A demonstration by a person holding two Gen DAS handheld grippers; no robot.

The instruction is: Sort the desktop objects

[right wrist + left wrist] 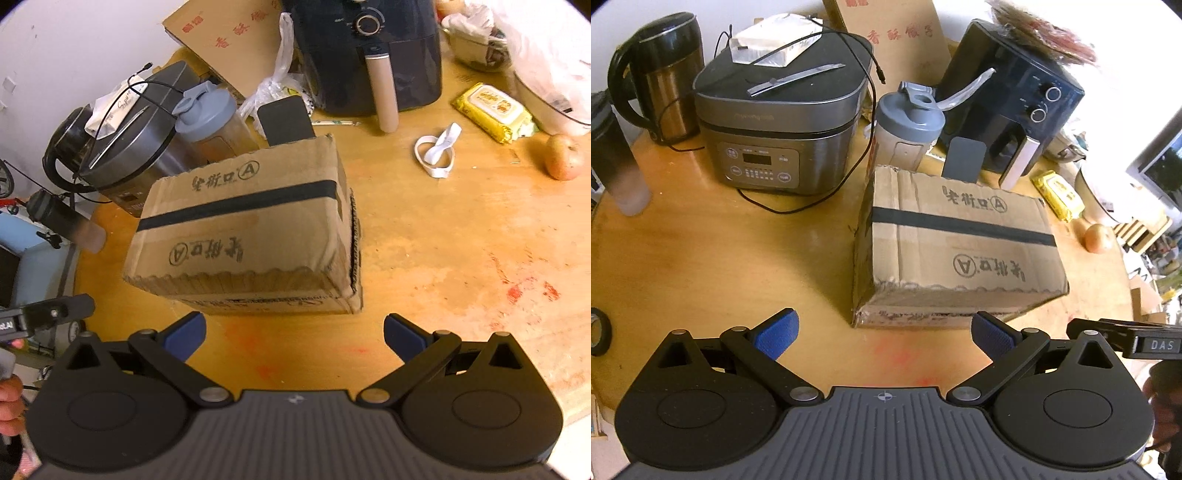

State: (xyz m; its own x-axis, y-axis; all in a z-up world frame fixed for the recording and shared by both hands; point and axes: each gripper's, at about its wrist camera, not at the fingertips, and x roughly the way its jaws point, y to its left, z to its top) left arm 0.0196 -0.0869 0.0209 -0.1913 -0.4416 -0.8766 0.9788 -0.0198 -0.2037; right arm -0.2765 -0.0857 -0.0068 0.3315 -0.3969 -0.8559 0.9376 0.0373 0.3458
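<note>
A closed cardboard box (960, 243) with a black tape band lies on the round wooden table (720, 258). The same cardboard box (243, 229) fills the middle of the right wrist view. My left gripper (884, 338) hovers open just short of the box's near edge, nothing between its blue pads (777, 334). My right gripper (293, 336) is open too, just in front of the box's near right corner, holding nothing. A yellow wipes pack (493, 110), a white strap loop (437, 151) and an onion (565, 157) lie to the right.
Behind the box stand a grey rice cooker (775, 122), a shaker bottle (908, 129), a dark phone-like slab (964, 158), a black air fryer (1008, 99) and a kettle (661, 77). A frosted bottle (617, 162) stands at the left and a tape roll (598, 330) at the table edge.
</note>
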